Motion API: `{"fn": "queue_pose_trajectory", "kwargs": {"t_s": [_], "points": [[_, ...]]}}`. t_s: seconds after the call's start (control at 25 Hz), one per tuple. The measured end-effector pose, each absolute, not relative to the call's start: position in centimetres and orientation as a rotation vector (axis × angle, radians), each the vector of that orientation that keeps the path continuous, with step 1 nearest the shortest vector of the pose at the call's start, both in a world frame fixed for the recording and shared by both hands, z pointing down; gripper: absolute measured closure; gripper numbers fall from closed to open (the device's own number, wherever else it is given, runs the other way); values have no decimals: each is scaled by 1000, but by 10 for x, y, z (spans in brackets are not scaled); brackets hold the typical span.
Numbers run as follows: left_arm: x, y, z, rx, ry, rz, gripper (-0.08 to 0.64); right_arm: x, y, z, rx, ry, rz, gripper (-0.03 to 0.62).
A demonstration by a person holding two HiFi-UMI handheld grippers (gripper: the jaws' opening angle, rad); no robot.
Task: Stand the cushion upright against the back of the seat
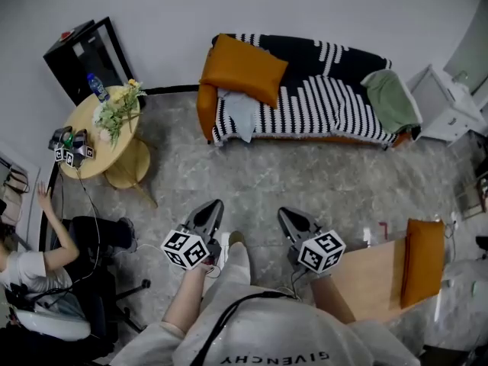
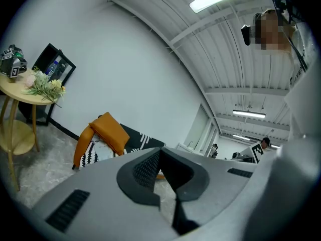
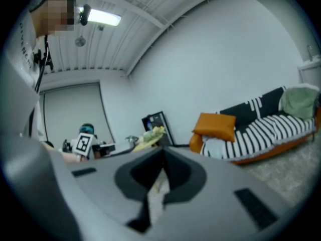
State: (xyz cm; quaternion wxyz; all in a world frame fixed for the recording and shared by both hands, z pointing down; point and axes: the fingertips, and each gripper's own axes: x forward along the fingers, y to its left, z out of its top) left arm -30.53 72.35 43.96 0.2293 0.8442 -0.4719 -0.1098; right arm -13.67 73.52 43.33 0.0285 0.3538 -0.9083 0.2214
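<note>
Facing the sofa from well apart, with left gripper and right gripper both clenched shut on nothing.

Locate the orange cushion at the sofa end toward the head view's left. Note its position: slumped at a tilt into the armrest corner, resting partly on a pale blue cloth beside the striped throw. Do not confuse with the second orange cushion by the wooden surface at lower right.

Expect a light, soft, stuffed body, likely to sag or fold if lifted by a single corner, with fabric unlikely to slip between pads.

Open both sets of jaws before contact. Pinch two opposite side edges near the upper corners, gathering cover and some filling. Seat the lower edge in the crease below the backrest to resist toppling forward.
</note>
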Motion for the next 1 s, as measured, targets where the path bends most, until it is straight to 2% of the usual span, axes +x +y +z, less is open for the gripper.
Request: {"fn": "queue_pose_trajectory", "kwargs": {"t_s": [0.56,1.0], "points": [[-361,568,441,2318,-1278,-305,535,-192,582,437,1098,-2756,695,575],[-395,504,447,2303,-1306,-312,535,-230,510,445,1072,-2764,702,574]]}}
